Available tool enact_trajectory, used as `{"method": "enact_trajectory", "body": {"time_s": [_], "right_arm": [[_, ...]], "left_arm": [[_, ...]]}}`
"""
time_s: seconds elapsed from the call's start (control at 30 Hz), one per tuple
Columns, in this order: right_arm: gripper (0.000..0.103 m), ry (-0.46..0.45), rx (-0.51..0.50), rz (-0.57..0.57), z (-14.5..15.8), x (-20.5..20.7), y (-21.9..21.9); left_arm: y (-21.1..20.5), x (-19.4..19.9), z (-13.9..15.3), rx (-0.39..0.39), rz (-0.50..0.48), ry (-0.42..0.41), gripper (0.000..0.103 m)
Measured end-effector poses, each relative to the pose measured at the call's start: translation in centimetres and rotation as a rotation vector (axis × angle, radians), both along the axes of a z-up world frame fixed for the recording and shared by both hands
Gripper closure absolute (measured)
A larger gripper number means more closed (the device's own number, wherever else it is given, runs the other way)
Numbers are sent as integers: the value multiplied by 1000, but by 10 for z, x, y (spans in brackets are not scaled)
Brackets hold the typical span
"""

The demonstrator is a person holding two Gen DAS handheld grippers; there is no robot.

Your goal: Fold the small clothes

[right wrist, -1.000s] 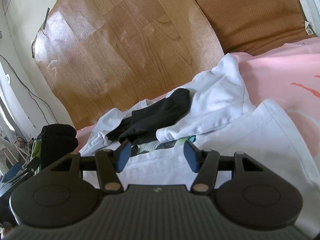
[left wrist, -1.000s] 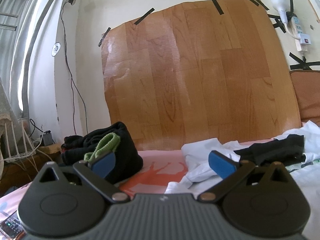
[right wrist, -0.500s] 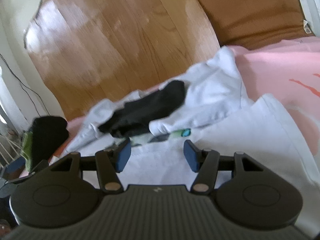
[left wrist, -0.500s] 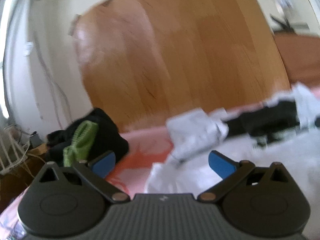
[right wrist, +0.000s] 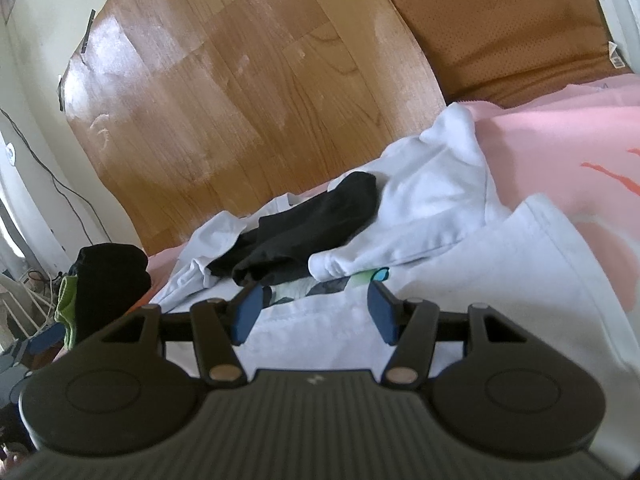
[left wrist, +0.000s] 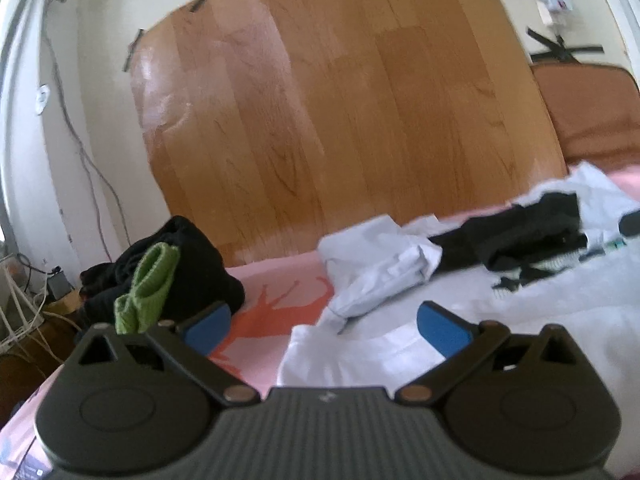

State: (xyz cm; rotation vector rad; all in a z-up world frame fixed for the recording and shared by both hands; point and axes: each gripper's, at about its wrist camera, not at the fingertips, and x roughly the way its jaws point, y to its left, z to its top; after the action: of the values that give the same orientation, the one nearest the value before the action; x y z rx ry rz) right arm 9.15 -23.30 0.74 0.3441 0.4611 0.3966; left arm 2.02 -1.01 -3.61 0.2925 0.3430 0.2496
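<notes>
The pink bed sheet [right wrist: 560, 136] fills the right side of the right wrist view, smooth, with orange printed shapes. Behind it, across the upper half of both frames, stands a wood-grain panel [left wrist: 340, 112], glossy and taped to the wall. A brown padded cushion [right wrist: 508, 28] sits at upper right.

Your target is the white T-shirt [right wrist: 500, 288], spread flat in the lower centre and right of the right wrist frame: soft cotton, lightly wrinkled, its hem running along the right edge. It lies directly under and ahead of both claws, and its long axis appears to run away from you toward the panel. A second white garment [right wrist: 432, 184] is bunched across its far end, with a black garment [right wrist: 312, 224], limp and crumpled, draped on top at frame centre. You will likely need these moved off before folding.

Your right claw [right wrist: 316, 308] is half open and empty, hovering over the shirt's printed area; it is the nearer one to the pile. Your left claw [left wrist: 324, 324] is spread wide and empty, over the shirt's left edge [left wrist: 292, 344] where it meets the sheet.

At centre left of the left wrist frame, a black clothing heap [left wrist: 192, 256] with a ribbed green sock [left wrist: 148, 288] sits apart.
</notes>
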Motion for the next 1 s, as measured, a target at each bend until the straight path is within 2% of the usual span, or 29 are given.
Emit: {"method": "enact_trajectory", "body": {"time_s": [0.17,0.27,0.4,0.5,0.57,0.63,0.73,1.0], "right_arm": [[42,-3,6,0,0,0,0],[42,-10,19,2,0,-1,-2],[42,-19,30,5,1,-1,-3],[42,-22,31,13,1,-1,-2],[42,-27,38,16,1,-2,-3],[42,-30,46,16,1,-2,-4],[42,-33,49,21,1,-2,-4],[42,-34,43,22,2,-3,-3]], "left_arm": [[-13,31,-12,47,-118,249,0],[-8,32,-11,12,-119,249,0],[4,25,-6,-66,-101,203,0],[16,15,-1,-142,-109,129,0],[20,6,4,-166,-124,66,0],[17,3,5,-153,-134,41,0],[12,5,5,-118,-140,48,0],[14,2,5,-132,-133,34,0]]}}
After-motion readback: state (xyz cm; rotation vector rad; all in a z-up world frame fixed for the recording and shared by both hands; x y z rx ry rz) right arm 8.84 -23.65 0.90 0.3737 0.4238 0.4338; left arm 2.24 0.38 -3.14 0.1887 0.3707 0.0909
